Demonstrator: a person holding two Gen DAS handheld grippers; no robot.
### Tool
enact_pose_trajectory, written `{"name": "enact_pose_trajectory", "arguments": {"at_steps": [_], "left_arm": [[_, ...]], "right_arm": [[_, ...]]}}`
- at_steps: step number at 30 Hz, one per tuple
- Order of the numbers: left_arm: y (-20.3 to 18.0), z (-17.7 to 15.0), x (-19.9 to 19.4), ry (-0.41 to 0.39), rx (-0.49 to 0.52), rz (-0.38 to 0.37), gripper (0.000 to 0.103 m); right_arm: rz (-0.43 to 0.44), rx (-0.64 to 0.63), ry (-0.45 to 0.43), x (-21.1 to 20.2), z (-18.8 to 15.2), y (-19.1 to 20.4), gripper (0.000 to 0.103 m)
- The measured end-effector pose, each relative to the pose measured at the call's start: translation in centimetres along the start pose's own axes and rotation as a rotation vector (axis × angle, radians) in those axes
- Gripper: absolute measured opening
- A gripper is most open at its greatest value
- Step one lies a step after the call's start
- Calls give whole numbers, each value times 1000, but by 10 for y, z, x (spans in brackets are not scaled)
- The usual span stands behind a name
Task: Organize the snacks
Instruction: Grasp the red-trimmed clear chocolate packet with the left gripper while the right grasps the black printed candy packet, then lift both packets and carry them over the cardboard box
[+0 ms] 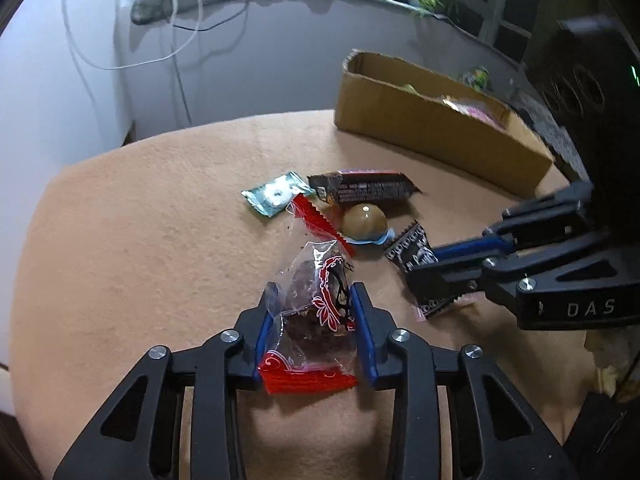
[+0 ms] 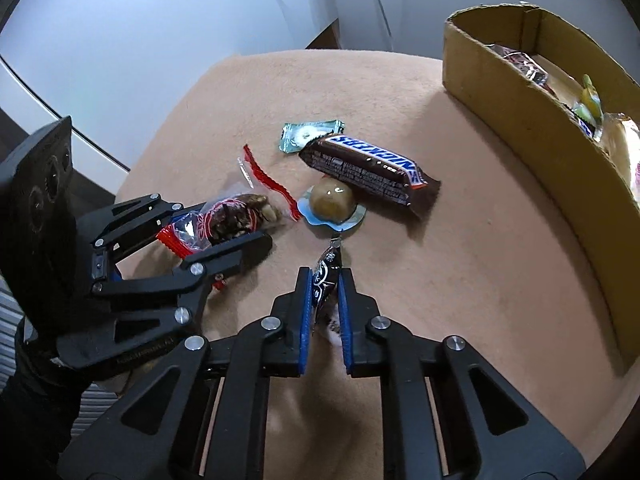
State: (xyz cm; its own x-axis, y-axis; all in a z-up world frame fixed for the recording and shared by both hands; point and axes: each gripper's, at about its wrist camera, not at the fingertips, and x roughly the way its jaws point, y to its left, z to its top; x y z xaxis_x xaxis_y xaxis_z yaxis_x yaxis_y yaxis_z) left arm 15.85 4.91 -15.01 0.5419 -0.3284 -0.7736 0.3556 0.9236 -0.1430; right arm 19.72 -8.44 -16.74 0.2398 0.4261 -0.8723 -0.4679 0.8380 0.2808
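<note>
My left gripper (image 1: 316, 294) is shut on a clear packet with red ends holding a dark nut cake (image 1: 316, 312); the same packet shows in the right wrist view (image 2: 236, 212), held by the left gripper (image 2: 256, 216). My right gripper (image 2: 325, 276) is shut on a small black-and-white candy wrapper (image 2: 326, 272), which also shows in the left wrist view (image 1: 412, 246) in the right gripper (image 1: 424, 264). On the tan cloth lie a Snickers bar (image 2: 368, 168), a round brown jelly cup (image 2: 334, 200) and a green mint packet (image 2: 308, 134).
A cardboard box (image 2: 532, 128) with several snacks inside stands at the far right of the cloth-covered table (image 2: 480, 260). A white wall with hanging cables (image 1: 176, 40) lies beyond the table's far edge.
</note>
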Motion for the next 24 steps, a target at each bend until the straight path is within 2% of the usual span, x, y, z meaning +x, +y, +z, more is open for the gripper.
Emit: {"name": "enact_pose_trajectory", "arguments": {"at_steps": [4, 14, 24], "left_arm": [[6, -1, -5, -10, -50, -1, 33], [-6, -2, -33, -68, -72, -3, 33], [-30, 9, -63, -154, -71, -10, 33]], "right_arm": [[14, 9, -20, -5, -1, -4, 11], [56, 28, -82, -35, -15, -13, 11], [34, 26, -187, -90, -40, -29, 11]]}}
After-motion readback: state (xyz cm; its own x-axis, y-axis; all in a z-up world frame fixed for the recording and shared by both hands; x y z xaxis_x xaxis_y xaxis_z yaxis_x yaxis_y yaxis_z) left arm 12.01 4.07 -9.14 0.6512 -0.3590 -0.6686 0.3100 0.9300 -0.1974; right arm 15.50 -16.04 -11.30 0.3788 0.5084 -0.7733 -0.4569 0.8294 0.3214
